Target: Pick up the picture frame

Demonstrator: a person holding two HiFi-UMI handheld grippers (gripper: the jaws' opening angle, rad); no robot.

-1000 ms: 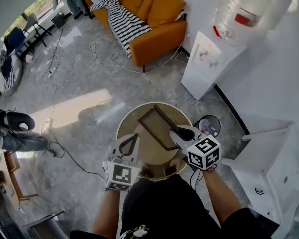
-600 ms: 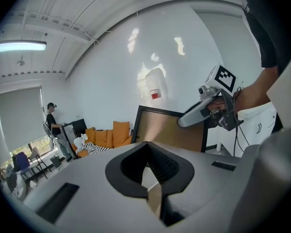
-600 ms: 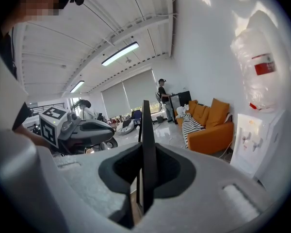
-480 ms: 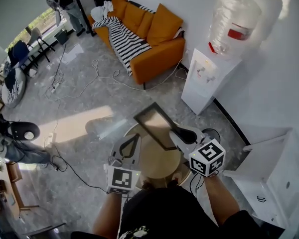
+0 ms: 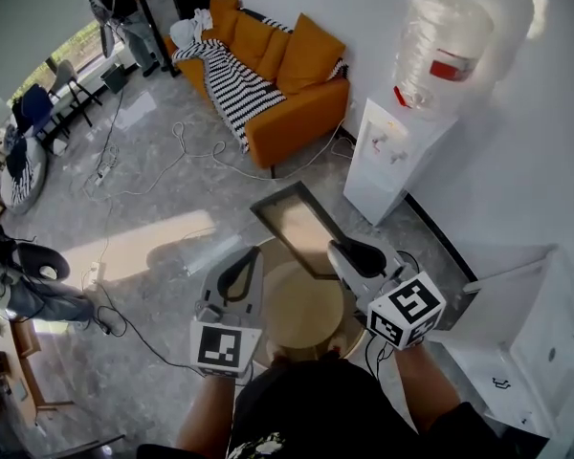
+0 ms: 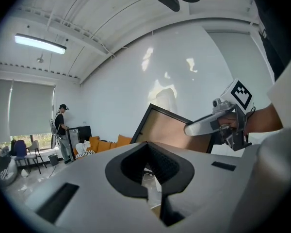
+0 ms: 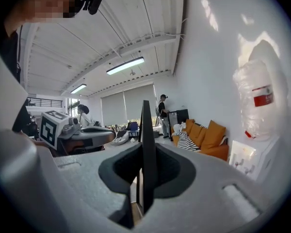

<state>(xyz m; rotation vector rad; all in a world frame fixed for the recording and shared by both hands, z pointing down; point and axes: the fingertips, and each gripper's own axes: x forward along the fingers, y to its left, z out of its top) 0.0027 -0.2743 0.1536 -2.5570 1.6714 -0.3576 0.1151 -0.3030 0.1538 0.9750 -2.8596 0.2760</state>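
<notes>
The picture frame (image 5: 297, 226) is hanging over the round table's (image 5: 301, 309) twelve o'clock edge; sofa (image 5: 292, 70) at eleven o'clock, water dispenser (image 5: 390, 153) at one.

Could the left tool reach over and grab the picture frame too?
Probably yes. Nothing stands between the left tool and the picture frame, which the right tool holds up close beside it. The left tool's jaws are shut, so they'd need opening first.

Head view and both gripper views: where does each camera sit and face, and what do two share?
Head view: on the head, steeply down at the table; both forearms show.
Left gripper view: on left gripper, along shut, empty jaws; right hand shows.
Right gripper view: on right gripper, along jaws clamping the picture frame; torso shows.
Shared: the frame.
</notes>
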